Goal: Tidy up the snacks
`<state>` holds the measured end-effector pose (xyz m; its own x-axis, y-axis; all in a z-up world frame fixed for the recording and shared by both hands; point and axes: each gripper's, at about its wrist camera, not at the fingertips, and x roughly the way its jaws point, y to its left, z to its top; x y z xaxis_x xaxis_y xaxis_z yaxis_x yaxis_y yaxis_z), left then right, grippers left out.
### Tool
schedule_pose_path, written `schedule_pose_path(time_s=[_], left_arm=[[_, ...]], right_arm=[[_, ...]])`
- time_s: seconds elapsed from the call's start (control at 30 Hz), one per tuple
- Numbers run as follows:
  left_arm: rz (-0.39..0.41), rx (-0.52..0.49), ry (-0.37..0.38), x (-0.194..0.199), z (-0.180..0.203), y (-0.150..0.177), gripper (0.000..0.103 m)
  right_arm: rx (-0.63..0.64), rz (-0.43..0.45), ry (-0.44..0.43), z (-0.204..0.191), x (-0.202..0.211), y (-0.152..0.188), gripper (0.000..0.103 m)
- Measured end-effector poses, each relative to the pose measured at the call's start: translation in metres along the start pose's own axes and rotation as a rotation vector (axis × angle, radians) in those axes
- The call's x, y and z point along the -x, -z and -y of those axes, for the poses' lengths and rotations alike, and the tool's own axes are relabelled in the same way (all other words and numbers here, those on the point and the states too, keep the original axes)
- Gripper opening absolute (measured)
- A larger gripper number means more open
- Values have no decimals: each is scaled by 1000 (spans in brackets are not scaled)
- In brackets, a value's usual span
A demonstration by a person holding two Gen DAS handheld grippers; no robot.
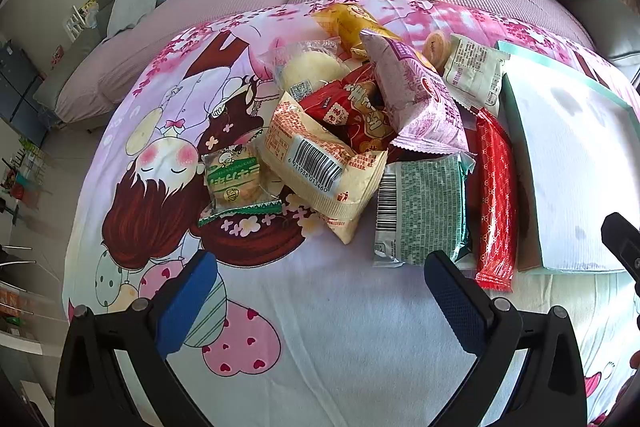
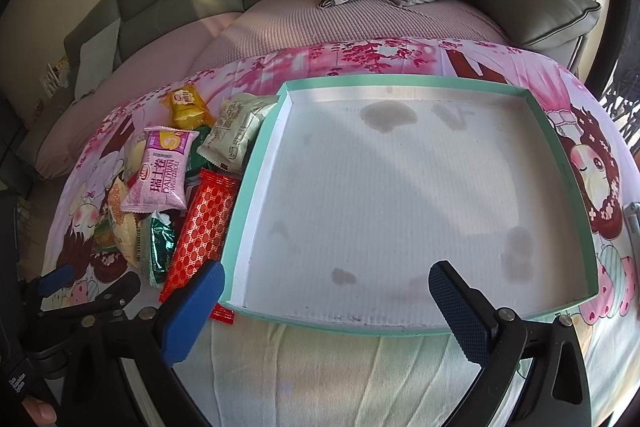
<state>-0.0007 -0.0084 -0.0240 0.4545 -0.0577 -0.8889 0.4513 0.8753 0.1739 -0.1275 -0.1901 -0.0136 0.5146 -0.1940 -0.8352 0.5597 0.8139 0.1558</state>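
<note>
While both hand-held grippers, left [image 1: 320, 291] and right [image 2: 326, 301], hang wide and empty, tray [image 2: 256, 163] is bare; next: grab red wafer bar [image 1: 496, 203] at centre-right

My snack packets lie heaped just left of the mint-rimmed tray [image 2: 256, 163], whose white floor is stained and bare. Nearest its wall, a long red bar [image 1: 495, 199] lies lengthwise, with a green packet [image 1: 424, 207] beside it, barcode up. Farther left, a purple packet [image 1: 416, 95] rests tilted atop a cream packet [image 1: 320, 163] and a red one [image 1: 352, 115].
</note>
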Motion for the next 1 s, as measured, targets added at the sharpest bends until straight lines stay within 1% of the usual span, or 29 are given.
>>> schedule_pose_path(time_s=[0.8, 1.0], left_arm=[[-6, -4, -3, -1, 2, 1, 103], [-2, 11, -4, -1, -1, 0, 103]], right_arm=[[5, 5, 3, 0, 1, 0, 103], [15, 2, -10, -2, 0, 0, 103]])
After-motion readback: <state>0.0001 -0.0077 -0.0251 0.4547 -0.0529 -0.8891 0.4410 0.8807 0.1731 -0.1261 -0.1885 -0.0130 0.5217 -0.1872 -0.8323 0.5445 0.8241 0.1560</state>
